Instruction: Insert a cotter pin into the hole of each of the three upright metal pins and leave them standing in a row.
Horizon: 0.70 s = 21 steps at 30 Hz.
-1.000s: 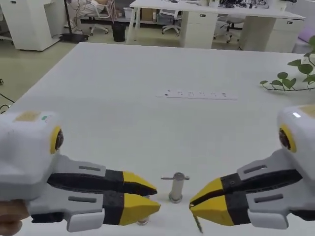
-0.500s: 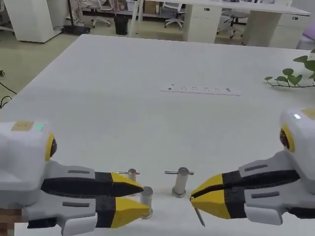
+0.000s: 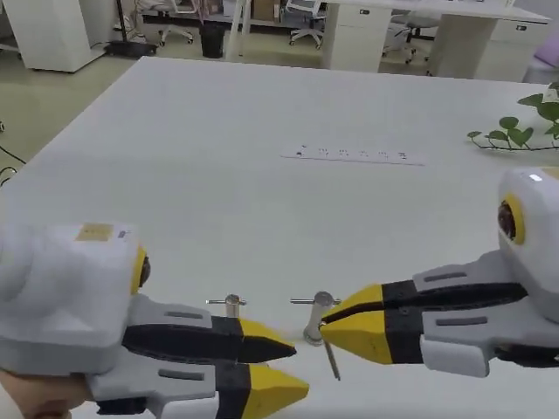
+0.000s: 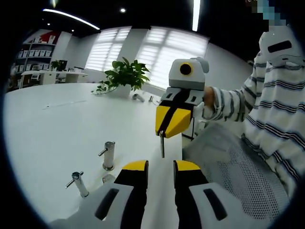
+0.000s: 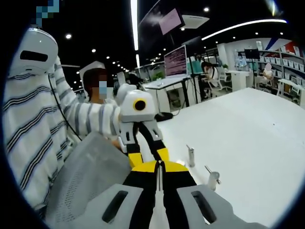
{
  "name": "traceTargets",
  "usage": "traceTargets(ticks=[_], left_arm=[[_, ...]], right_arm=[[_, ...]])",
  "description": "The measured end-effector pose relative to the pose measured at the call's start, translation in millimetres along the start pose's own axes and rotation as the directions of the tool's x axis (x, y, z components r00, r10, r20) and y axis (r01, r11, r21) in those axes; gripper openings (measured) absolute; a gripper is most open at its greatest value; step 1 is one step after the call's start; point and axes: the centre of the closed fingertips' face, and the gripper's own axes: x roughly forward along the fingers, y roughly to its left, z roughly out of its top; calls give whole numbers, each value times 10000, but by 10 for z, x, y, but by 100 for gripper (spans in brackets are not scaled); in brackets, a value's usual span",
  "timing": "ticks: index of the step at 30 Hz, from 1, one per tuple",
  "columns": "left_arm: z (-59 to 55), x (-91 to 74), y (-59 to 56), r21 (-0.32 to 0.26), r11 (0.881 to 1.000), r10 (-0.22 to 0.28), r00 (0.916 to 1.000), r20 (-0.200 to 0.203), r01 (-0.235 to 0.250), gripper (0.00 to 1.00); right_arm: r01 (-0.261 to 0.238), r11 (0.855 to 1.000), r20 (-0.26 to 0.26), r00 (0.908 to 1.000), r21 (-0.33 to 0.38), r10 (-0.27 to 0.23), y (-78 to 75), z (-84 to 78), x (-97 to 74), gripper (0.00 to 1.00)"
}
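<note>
Right gripper (image 3: pixel 322 329): jaws clamped on a thin metal cotter pin (image 3: pixel 331 358), which hangs below the yellow tips, just beside an upright silver metal pin (image 3: pixel 313 328) on the white desk (image 3: pixel 262 201). Left gripper (image 3: pixel 299 369): jaws apart, holding nothing. A second upright silver pin (image 3: pixel 231 305) stands nearby.

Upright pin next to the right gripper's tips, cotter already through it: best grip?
Take the upright pin on its plain round shaft, below the cotter pin crossing its top. Probably come in level from the side, jaws either side of the shaft: it stands vertical, and the crosswise cotter blocks a top grip.
</note>
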Motion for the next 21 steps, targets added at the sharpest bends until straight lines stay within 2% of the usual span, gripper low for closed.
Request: traceTargets(ticks=[3,9,19,21], left_arm=[[20,70,-42,-27,9997,-244,9997,55,244,20],[57,114,-42,-37,9994,-356,9992,193,356,16],[95,117,-30,-360,9984,-421,9987,270,431,1],[100,110,-37,-398,9982,-438,9987,269,449,1]], right_arm=[[21,10000,-35,10000,-83,-21,8,-1,12,4],[-8,10000,176,9998,0,8,28,30,33,4],[6,10000,303,9995,2,-6,31,61,3,4],[12,10000,309,9995,-27,-11,28,61,-10,4]])
